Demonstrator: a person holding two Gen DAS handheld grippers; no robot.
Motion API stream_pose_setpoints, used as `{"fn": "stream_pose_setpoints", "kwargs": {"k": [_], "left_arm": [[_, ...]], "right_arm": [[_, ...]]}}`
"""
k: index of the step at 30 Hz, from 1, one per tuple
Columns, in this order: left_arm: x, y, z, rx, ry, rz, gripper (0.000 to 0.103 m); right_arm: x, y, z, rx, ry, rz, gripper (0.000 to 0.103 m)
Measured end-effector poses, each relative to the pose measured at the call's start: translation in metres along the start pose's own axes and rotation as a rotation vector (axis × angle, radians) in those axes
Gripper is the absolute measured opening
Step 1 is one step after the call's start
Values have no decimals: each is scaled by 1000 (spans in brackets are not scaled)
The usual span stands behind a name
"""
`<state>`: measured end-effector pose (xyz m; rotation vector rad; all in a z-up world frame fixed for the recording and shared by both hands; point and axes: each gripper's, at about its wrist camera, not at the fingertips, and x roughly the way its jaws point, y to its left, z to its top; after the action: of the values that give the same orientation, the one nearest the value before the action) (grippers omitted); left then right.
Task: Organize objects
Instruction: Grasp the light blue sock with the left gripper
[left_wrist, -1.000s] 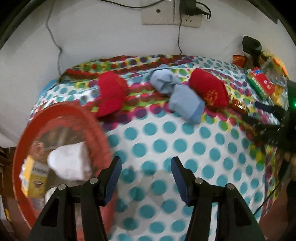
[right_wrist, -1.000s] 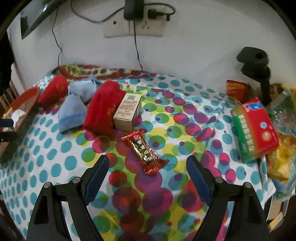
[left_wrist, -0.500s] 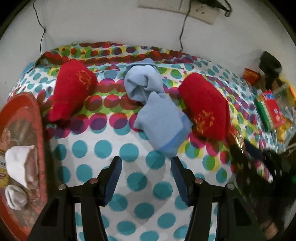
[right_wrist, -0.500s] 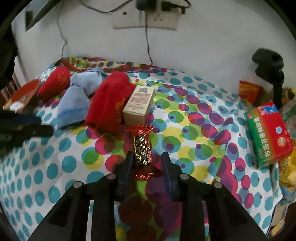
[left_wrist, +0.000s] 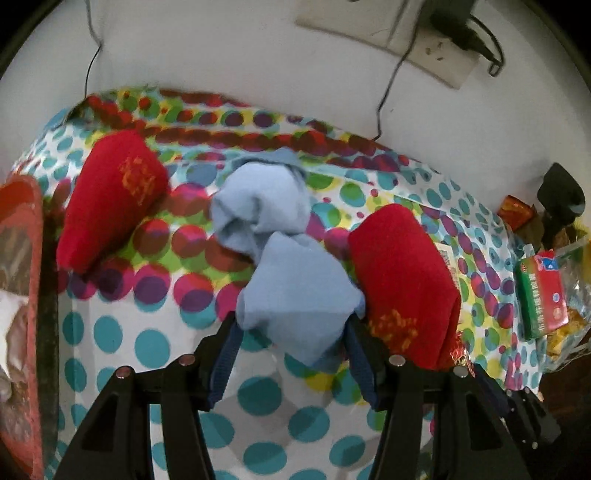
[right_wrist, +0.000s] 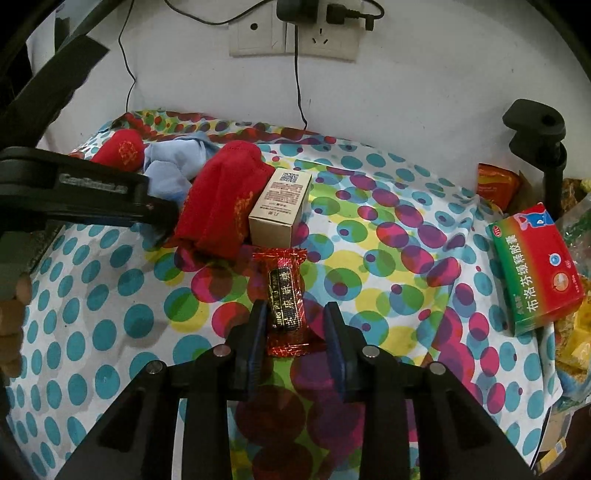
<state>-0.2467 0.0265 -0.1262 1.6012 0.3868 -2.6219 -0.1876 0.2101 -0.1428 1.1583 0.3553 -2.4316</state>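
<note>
1. Rising behind everything is a white wall (right_wrist: 406, 92), with a double socket plate (right_wrist: 293, 37) holding a black plug and thin cables running down to the desk edge.
2. Covering the desk (right_wrist: 388, 229) is a cloth of teal, magenta, yellow and green dots, pushed against the wall.
3. A red tray (left_wrist: 22, 295) sits at the left edge with pale items inside.
4. Two red socks (left_wrist: 110, 199) (left_wrist: 402, 284) flank a light blue sock bundle (left_wrist: 280, 258) lying between them.
5. A green and red medicine box (right_wrist: 535, 269) lies near the right edge, beside crinkly snack bags.
6. A beige carton (right_wrist: 280, 210) touches the nearer red sock.
7. The left claw (left_wrist: 291, 354) is released, its pads on either side of the blue bundle's near corner.
8. The right claw (right_wrist: 295, 336) is clenched around a red foil candy bar (right_wrist: 286, 299) lying just in front of the carton; the left pad touches it, the right stands slightly off.
</note>
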Motion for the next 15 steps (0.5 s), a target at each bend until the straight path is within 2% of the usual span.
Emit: {"fn": "stream_pose_setpoints", "kwargs": {"k": [2, 3, 4, 8, 15], "left_arm": [[1, -5, -3, 42, -15, 31, 49], [1, -8, -4, 71, -19, 45, 38], [0, -11, -7, 100, -20, 48, 36], [-7, -3, -16, 144, -12, 40, 32], [-34, 19, -32, 207, -21, 79, 32]], "right_arm": [[0, 1, 0, -2, 0, -3, 30], [1, 0, 0, -2, 0, -2, 30], [1, 0, -1, -1, 0, -3, 30], [1, 0, -1, -1, 0, -2, 30], [1, 0, 0, -1, 1, -3, 30]]}}
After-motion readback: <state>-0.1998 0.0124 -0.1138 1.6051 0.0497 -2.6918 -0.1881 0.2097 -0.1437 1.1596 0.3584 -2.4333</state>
